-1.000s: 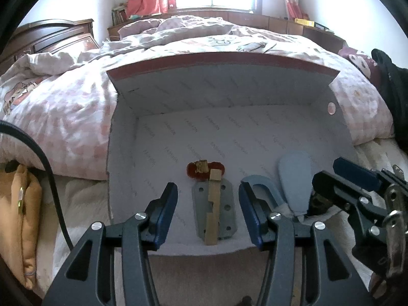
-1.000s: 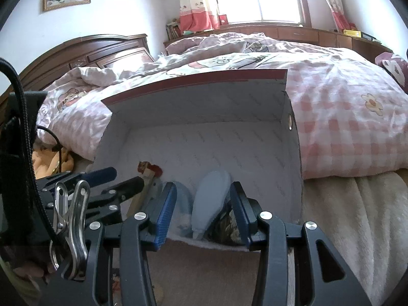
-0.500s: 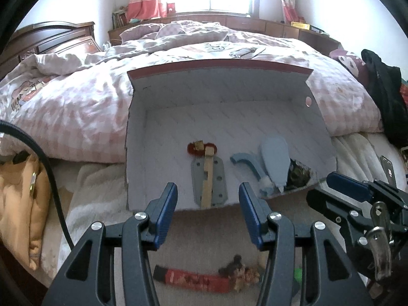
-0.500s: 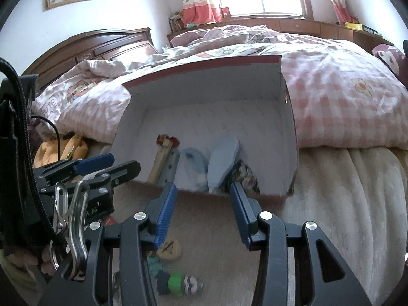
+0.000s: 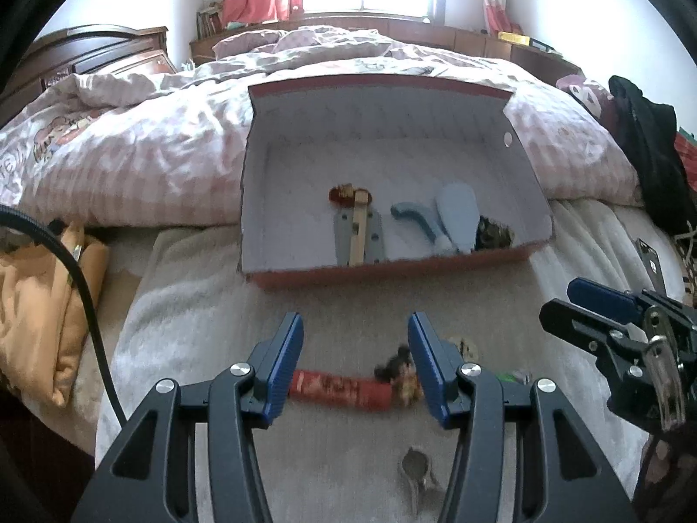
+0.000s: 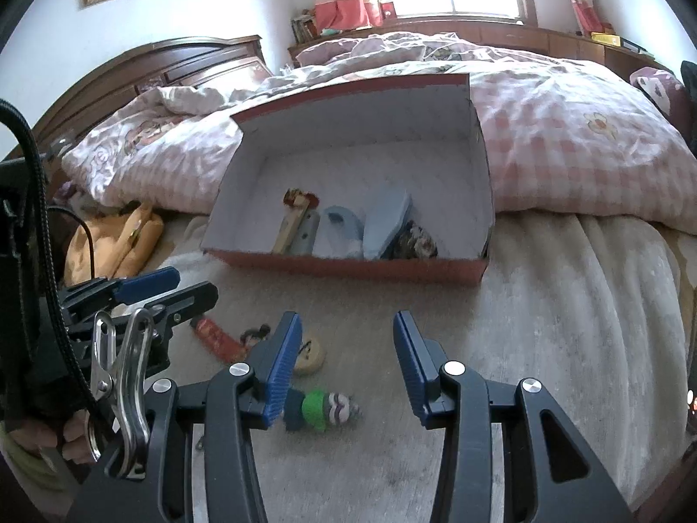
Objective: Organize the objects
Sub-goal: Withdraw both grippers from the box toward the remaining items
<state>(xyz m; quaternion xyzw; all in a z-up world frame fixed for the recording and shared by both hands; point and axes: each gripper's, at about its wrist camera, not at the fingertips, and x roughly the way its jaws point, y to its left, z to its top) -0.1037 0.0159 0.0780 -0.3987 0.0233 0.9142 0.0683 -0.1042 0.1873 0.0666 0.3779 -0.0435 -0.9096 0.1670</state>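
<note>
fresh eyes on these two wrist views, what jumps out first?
The open red cardboard box sits against the pink checked duvet, already holding a pale blue paddle-shaped piece, a grey metal plate and a wooden strip. On the blanket in front, a red tube lies between the open left gripper fingers. A green-capped striped toy and a round cream face toy lie by the open right gripper.
</note>
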